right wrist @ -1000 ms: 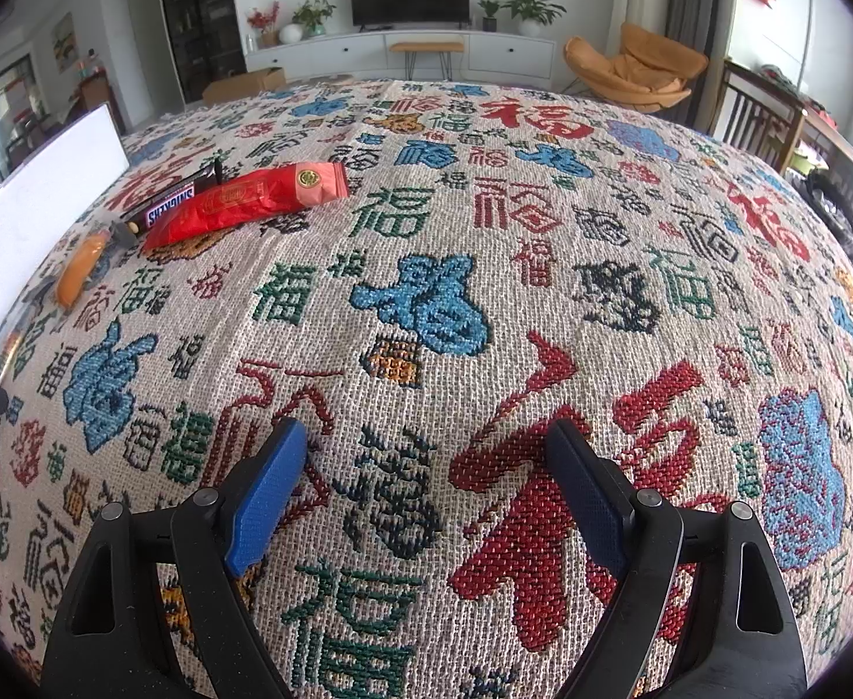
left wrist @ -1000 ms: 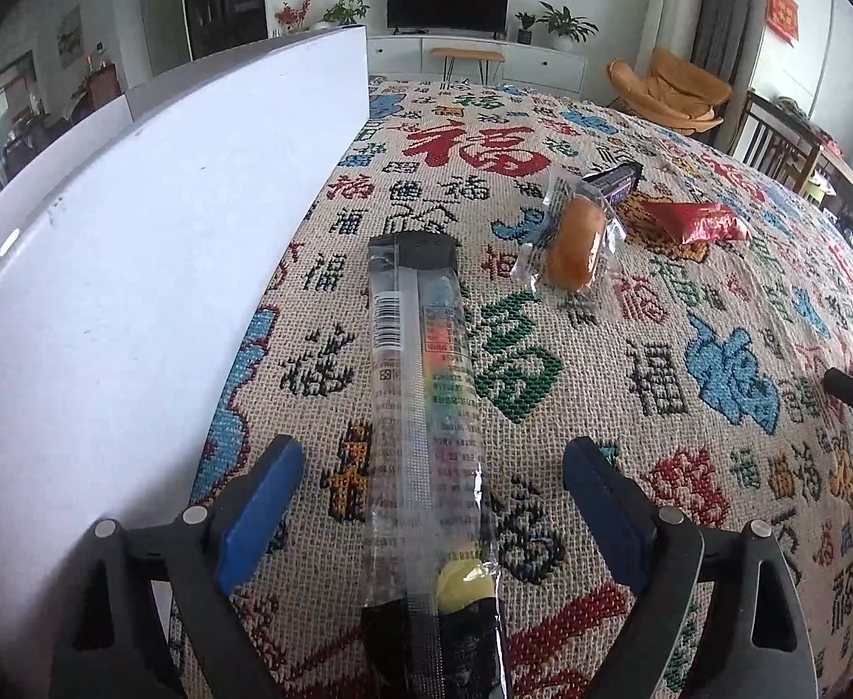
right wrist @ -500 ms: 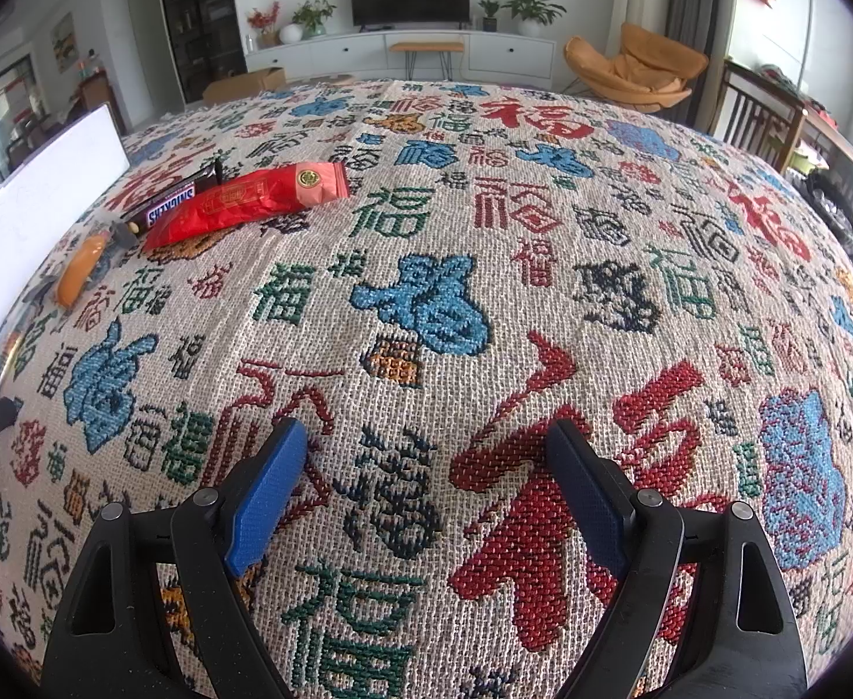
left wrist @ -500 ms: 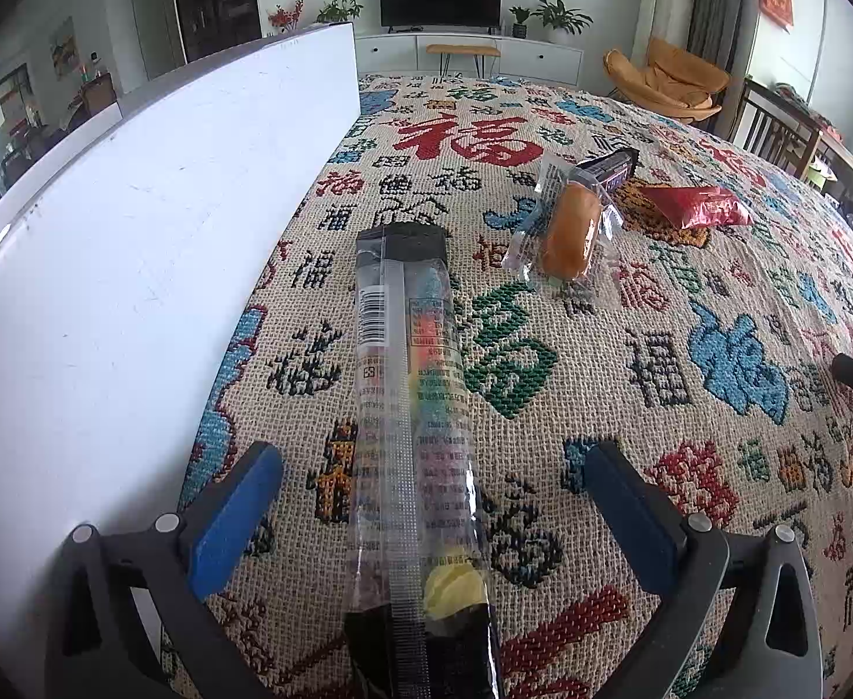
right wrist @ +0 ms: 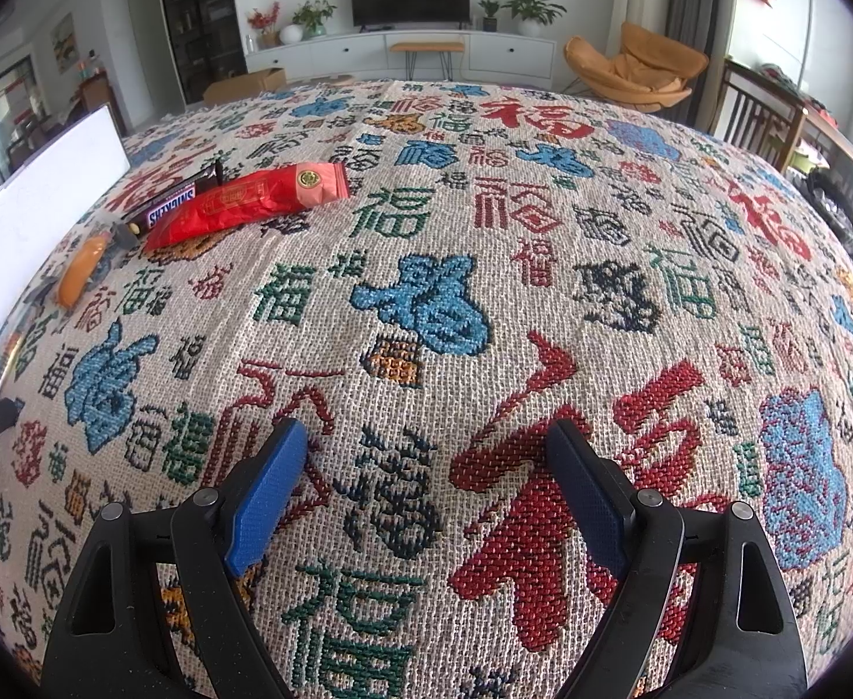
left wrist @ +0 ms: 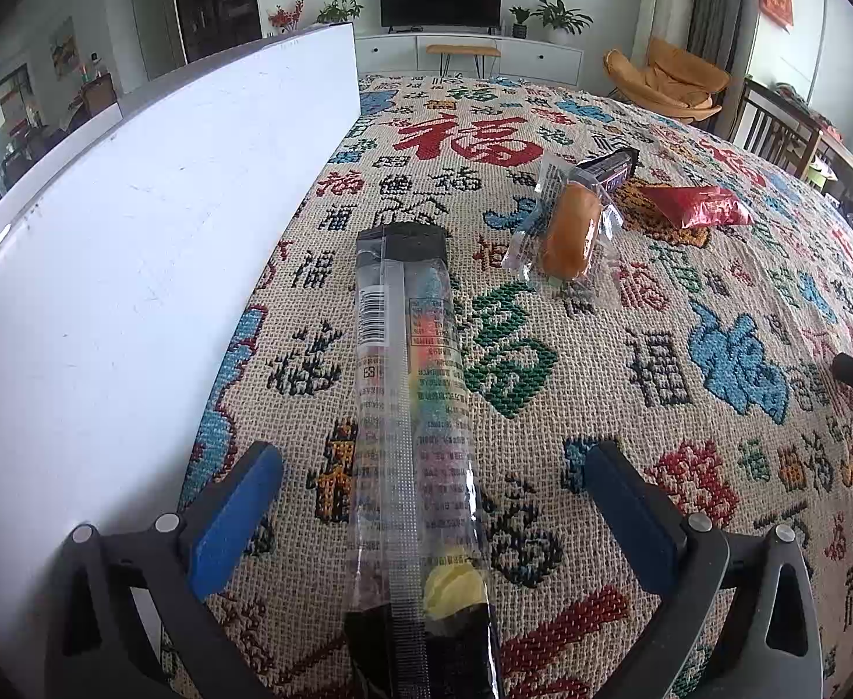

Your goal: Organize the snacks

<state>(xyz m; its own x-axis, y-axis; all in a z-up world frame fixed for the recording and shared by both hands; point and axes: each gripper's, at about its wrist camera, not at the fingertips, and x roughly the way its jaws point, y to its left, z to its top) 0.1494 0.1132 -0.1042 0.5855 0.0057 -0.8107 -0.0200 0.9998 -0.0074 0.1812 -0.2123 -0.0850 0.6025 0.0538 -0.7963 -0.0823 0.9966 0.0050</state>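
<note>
A long clear candy packet (left wrist: 411, 408) with black ends lies on the patterned cloth, pointing away. My left gripper (left wrist: 432, 501) is open and straddles its near end without touching it. Beyond lie a wrapped orange bun (left wrist: 572, 227), a Snickers bar (left wrist: 609, 166) and a red packet (left wrist: 700, 207). In the right wrist view the red packet (right wrist: 251, 204), Snickers bar (right wrist: 173, 204) and bun (right wrist: 80, 274) lie far left. My right gripper (right wrist: 426, 489) is open and empty over bare cloth.
A white box wall (left wrist: 135, 233) stands along the left side of the cloth, also in the right wrist view (right wrist: 36, 215). The patterned tablecloth (right wrist: 484, 233) covers the table. Chairs stand at the right, a TV cabinet behind.
My left gripper has pulled back and risen slightly, with its jaws a little wider around the candy packet. The right gripper has not moved.
</note>
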